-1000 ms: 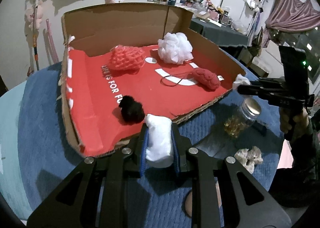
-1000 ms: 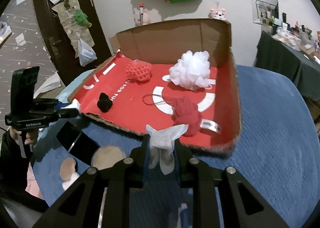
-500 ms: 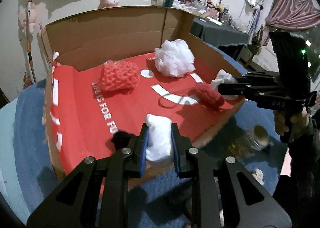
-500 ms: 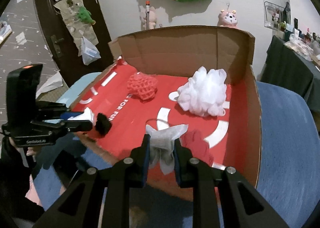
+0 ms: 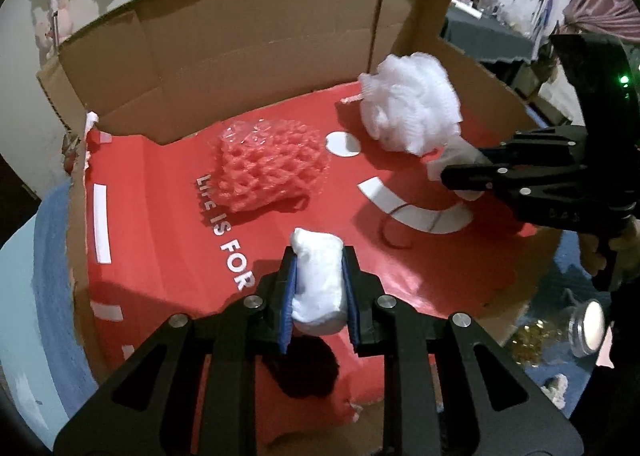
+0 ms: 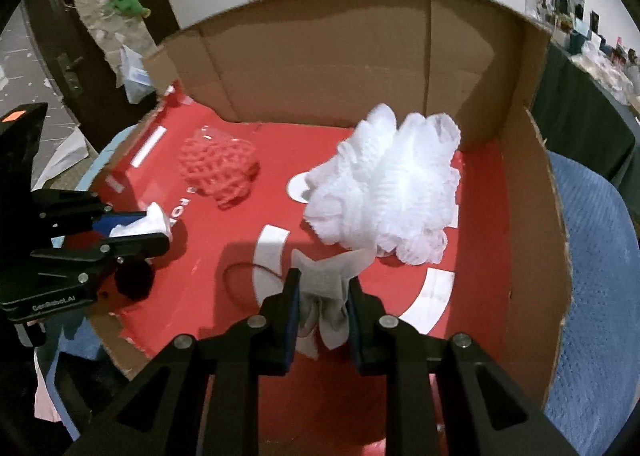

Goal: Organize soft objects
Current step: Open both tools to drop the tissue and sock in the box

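A cardboard box (image 5: 240, 56) with a red floor holds a pink net sponge (image 5: 272, 168) and a white bath pouf (image 5: 412, 108). My left gripper (image 5: 319, 260) hovers over the box's near part, shut on a white soft roll (image 5: 318, 288). A black pompom (image 5: 308, 368) lies under it, partly hidden. The right wrist view shows my right gripper (image 6: 320, 284) shut on a grey-white cloth (image 6: 326, 304), just in front of the pouf (image 6: 392, 196). There the left gripper (image 6: 156, 232) is at the left, with the pompom (image 6: 134, 280) below it and the net sponge (image 6: 218, 172) beyond.
A thin dark band loop (image 6: 240, 276) lies on the red floor between the grippers. Tall cardboard walls (image 6: 340, 68) close the back and right side. A glass jar (image 5: 580, 332) stands on the blue cloth (image 6: 592, 256) outside the box.
Both grippers have moved forward from the blue cloth to over the box floor, each keeping its white piece. The black pompom and a red soft lump have slipped under the grippers.
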`<state>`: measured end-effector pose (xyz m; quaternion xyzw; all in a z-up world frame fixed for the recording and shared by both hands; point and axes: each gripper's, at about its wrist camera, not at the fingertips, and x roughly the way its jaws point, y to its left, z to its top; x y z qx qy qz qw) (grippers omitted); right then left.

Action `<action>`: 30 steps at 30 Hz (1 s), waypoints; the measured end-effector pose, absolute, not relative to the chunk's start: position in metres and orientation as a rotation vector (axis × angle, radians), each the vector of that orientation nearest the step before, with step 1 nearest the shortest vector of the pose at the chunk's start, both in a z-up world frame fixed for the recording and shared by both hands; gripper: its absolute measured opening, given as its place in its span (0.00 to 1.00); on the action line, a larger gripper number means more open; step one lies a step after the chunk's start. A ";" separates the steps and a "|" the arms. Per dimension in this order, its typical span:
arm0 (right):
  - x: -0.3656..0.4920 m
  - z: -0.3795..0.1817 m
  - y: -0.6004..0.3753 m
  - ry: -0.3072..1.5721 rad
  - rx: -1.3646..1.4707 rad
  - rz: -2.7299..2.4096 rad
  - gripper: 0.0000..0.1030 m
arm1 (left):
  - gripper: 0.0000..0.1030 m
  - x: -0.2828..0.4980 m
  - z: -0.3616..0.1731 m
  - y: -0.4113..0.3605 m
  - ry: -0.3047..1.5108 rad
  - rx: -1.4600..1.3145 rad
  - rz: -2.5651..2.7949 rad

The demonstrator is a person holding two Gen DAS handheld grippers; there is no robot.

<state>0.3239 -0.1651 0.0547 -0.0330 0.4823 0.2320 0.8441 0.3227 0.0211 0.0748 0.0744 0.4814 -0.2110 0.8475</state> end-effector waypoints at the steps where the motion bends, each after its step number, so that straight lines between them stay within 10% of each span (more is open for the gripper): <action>1: 0.326 0.053 -0.165 1.027 -0.066 0.486 0.22 | 0.19 0.327 0.072 0.021 1.026 0.164 -0.435; 17: 0.340 0.040 -0.162 1.071 -0.093 0.447 0.26 | 0.19 0.338 0.058 0.030 1.066 0.182 -0.395; 26: 0.337 0.045 -0.159 1.057 -0.131 0.417 0.59 | 0.23 0.339 0.056 0.028 1.050 0.192 -0.383; 29: 0.335 0.048 -0.158 1.044 -0.129 0.422 0.65 | 0.41 0.339 0.055 0.027 1.056 0.166 -0.418; 30: 0.334 0.050 -0.158 1.039 -0.128 0.424 0.66 | 0.64 0.340 0.055 0.027 1.060 0.152 -0.425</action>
